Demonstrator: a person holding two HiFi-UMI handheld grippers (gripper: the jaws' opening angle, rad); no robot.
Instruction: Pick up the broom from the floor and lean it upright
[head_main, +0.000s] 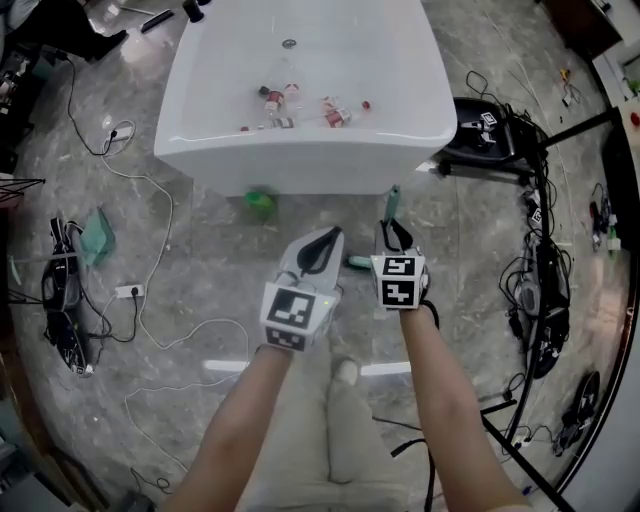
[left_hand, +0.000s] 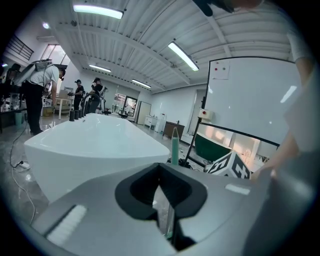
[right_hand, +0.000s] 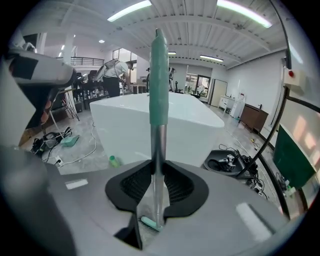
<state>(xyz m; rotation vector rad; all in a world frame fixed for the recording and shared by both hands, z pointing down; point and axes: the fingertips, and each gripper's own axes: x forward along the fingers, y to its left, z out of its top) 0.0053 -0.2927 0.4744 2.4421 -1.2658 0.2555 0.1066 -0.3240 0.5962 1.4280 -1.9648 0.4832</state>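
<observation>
The broom has a metal handle (right_hand: 158, 150) with a teal grip (right_hand: 159, 75) at its top and a teal head (right_hand: 150, 222) low down. It stands almost upright in front of the white bathtub (head_main: 200, 140). My right gripper (head_main: 393, 228) is shut on the metal handle, which runs straight up between its dark pads (right_hand: 135, 186). In the head view the teal grip (head_main: 392, 203) pokes up past this gripper. My left gripper (head_main: 333, 236) hovers just left of the broom with its jaws together and nothing held. From the left gripper view the teal grip (left_hand: 175, 145) rises a little right of the jaws.
Several small bottles lie inside the bathtub. A green bottle (head_main: 260, 203) lies on the floor by the tub's base. Cables and a power strip (head_main: 130, 291) trail across the left floor. Black stands and gear (head_main: 490, 135) crowd the right. A whiteboard (left_hand: 255, 100) stands beyond.
</observation>
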